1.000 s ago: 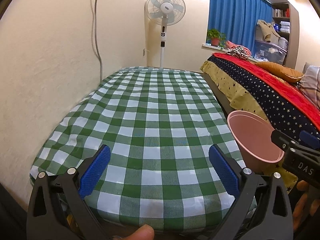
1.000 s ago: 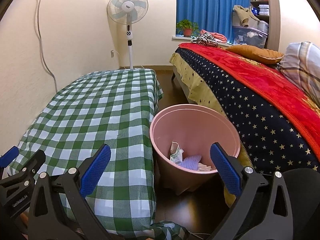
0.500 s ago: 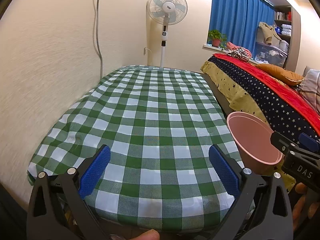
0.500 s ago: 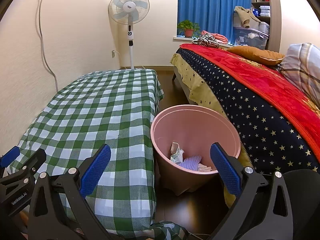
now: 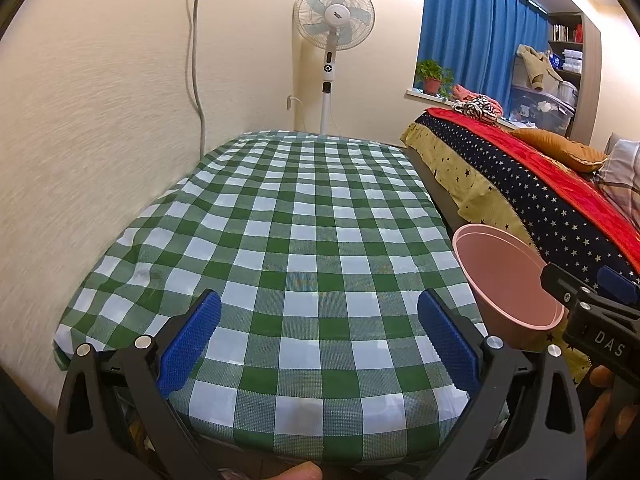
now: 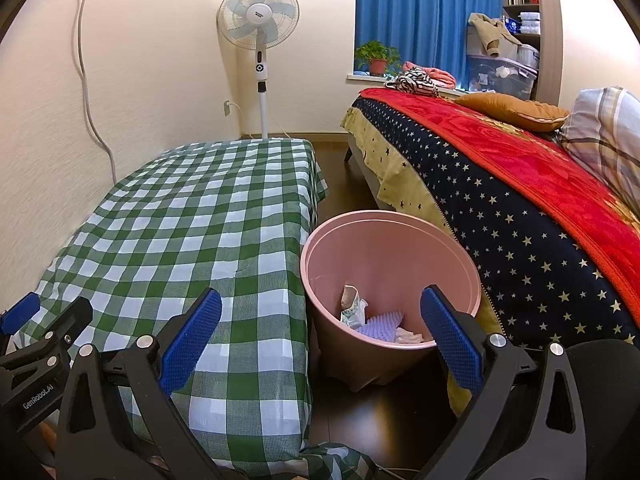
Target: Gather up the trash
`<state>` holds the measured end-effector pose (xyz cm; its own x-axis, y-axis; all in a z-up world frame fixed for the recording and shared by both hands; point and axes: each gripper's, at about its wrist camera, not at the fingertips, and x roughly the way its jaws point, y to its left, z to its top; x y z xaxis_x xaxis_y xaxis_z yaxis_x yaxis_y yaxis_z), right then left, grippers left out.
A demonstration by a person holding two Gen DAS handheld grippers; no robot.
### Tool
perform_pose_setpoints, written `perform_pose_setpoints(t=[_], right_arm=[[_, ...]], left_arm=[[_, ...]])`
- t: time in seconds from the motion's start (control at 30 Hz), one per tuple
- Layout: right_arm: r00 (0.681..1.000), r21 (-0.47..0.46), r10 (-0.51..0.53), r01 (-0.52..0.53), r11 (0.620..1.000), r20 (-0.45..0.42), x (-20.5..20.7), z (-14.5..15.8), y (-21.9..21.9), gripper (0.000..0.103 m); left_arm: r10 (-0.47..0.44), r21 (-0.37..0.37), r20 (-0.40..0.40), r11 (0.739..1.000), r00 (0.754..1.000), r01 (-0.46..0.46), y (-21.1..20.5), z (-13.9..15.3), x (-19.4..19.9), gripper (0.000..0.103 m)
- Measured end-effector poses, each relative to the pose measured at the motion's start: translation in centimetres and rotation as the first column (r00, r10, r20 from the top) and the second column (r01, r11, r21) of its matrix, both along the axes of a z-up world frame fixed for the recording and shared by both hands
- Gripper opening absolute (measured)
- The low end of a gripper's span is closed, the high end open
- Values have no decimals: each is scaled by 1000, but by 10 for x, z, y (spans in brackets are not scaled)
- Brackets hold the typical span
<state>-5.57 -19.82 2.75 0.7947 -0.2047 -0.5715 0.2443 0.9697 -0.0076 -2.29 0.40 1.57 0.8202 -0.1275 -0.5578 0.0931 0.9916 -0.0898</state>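
Hovering over the near end of the checked desk [image 5: 312,240], the left gripper [image 5: 318,344] has its jaws spread wide, grasping nothing. Right of the desk, the right gripper [image 6: 320,340] is equally released above the pink bin [image 6: 452,248], where crumpled trash [image 6: 374,320] lies at the bottom. Beyond the desk stands a fan [image 6: 259,16].

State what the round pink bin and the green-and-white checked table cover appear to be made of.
Round pink bin: probably plastic, with smooth matte walls and a moulded rim.
Green-and-white checked table cover: woven fabric, by its visible weave, wrinkles and draping over the edge.
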Motion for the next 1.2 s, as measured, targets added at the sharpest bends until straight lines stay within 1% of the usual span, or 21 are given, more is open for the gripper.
perform_pose_setpoints(t=[1.03,1.13,1.2], right_arm=[[1000,-1,1,-1,1000,0,0,0,0,98],[1000,-1,1,-1,1000,-1,0,0,1,98],[1000,-1,1,-1,1000,0,0,0,1,98]], left_arm=[[1,2,1,1000,1000,-1,-1,0,-1,95],[-9,-2,1,1000,1000,9,-3,0,-1,95],[-3,18,11,1000,1000,3,-5,1,-2,95]])
